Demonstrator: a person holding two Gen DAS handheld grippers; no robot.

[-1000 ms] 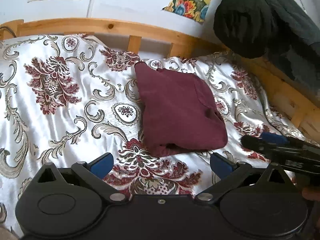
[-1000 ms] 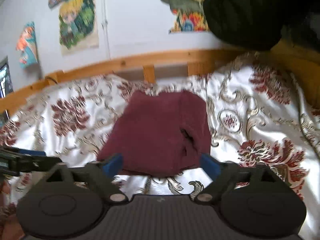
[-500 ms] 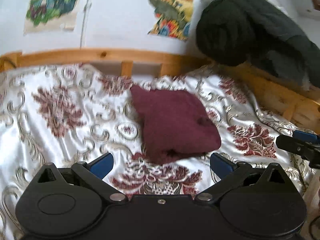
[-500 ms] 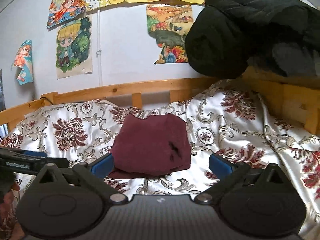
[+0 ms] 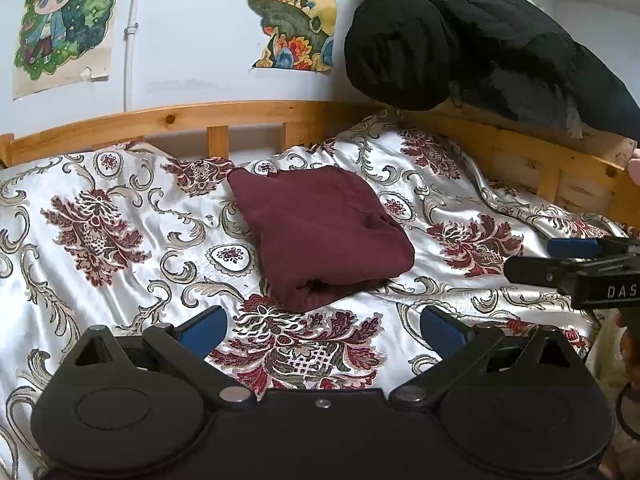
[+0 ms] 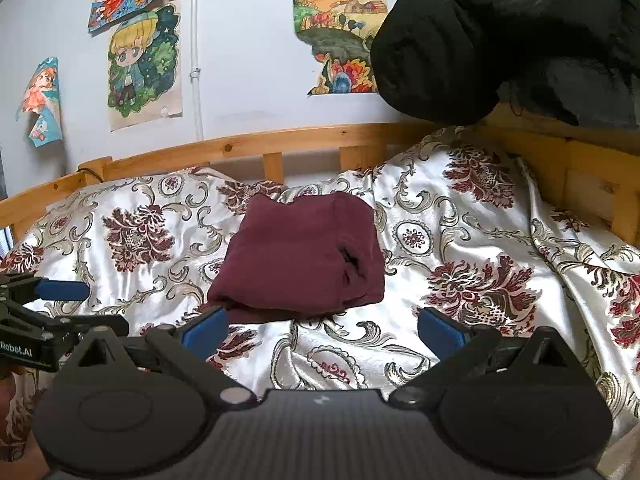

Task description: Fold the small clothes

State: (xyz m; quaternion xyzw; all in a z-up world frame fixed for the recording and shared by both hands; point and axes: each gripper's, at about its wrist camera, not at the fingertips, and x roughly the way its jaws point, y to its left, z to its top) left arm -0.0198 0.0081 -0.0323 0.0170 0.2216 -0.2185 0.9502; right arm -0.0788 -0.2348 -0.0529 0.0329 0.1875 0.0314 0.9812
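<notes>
1. A maroon garment (image 5: 320,236) lies folded into a compact, roughly rectangular bundle on the bedspread (image 5: 100,240), near the middle of the bed and towards the wooden bed rail (image 5: 172,118).
2. In the right wrist view the same maroon garment (image 6: 300,256) shows a small dark gap in its right side, and a layered fold edge faces the camera.
3. The left gripper (image 5: 322,328) hovers on the near side of the bundle with its jaws spread wide; the blue fingertips (image 5: 204,326) hold nothing, and only patterned satin shows between them.
4. The right gripper (image 6: 322,326) is likewise spread wide and holds nothing; its left blue fingertip (image 6: 206,324) overlaps the near edge of the garment in the picture, but contact cannot be judged.
5. Each gripper appears from the side at the edge of the other's view: the right gripper (image 5: 572,260) at the right edge, the left gripper (image 6: 60,304) at the left edge, both apart from the garment.
6. The bedspread is white satin with dark red floral and beige scroll patterns, creased on its right side.
7. A black padded jacket (image 5: 460,40) is draped over the wooden frame at the upper right.
8. Cartoon posters (image 6: 144,64) are stuck on the pale wall behind the rail.
</notes>
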